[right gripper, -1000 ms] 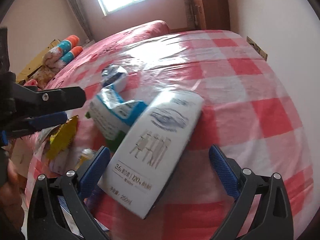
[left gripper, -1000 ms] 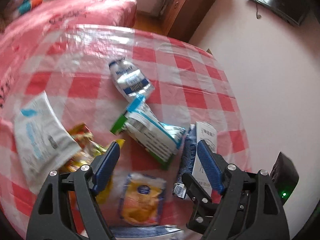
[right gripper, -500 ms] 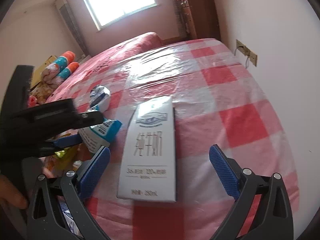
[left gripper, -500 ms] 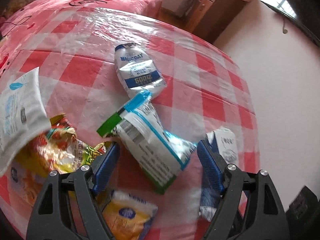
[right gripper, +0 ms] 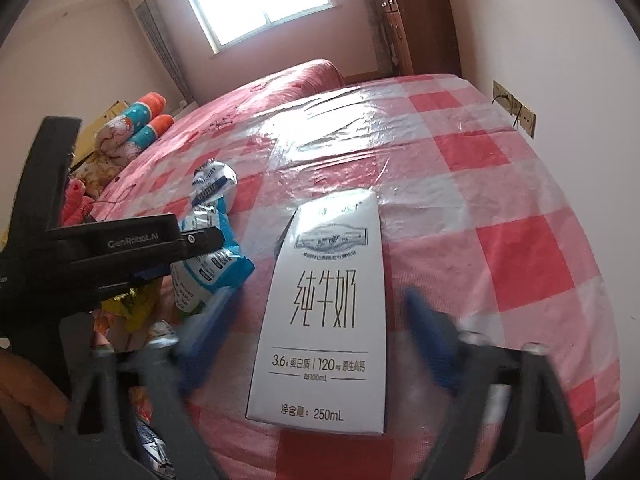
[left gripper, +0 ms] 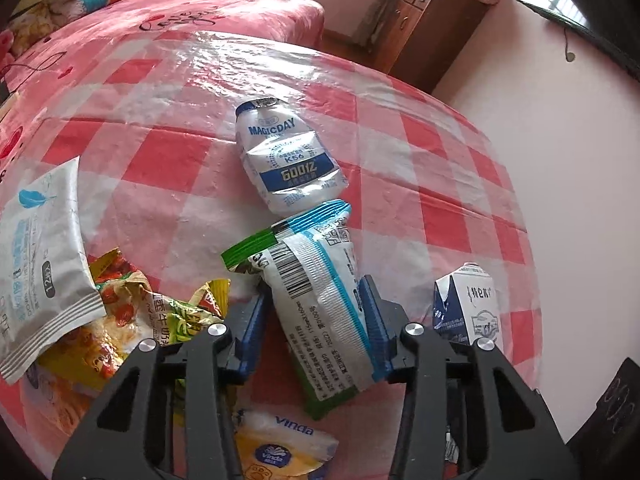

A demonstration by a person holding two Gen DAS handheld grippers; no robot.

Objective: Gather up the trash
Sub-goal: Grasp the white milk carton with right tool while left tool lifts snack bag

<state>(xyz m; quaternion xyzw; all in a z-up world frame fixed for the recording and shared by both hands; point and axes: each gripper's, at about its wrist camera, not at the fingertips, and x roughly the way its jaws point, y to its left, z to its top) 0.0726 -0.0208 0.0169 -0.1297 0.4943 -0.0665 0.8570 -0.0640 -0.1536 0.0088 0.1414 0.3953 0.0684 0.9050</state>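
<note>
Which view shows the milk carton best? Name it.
The right wrist view: the milk carton fills the middle, its printed front readable between the fingers. The left wrist view shows only its top and one side at the right edge.

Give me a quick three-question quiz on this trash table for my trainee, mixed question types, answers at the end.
1. Which item sits between the pads of the left gripper?
A. crushed bottle
B. blue-and-white snack packet
C. tissue pack
2. True or false: the right gripper already presses the milk carton.
3. Fill in: the crushed bottle is labelled ____.

Key
1. B. The jaws have just been closing and the pads press the packet.
2. False. The jaws have just been closing, but gaps remain on both sides of the carton.
3. MAGICDAY
</note>
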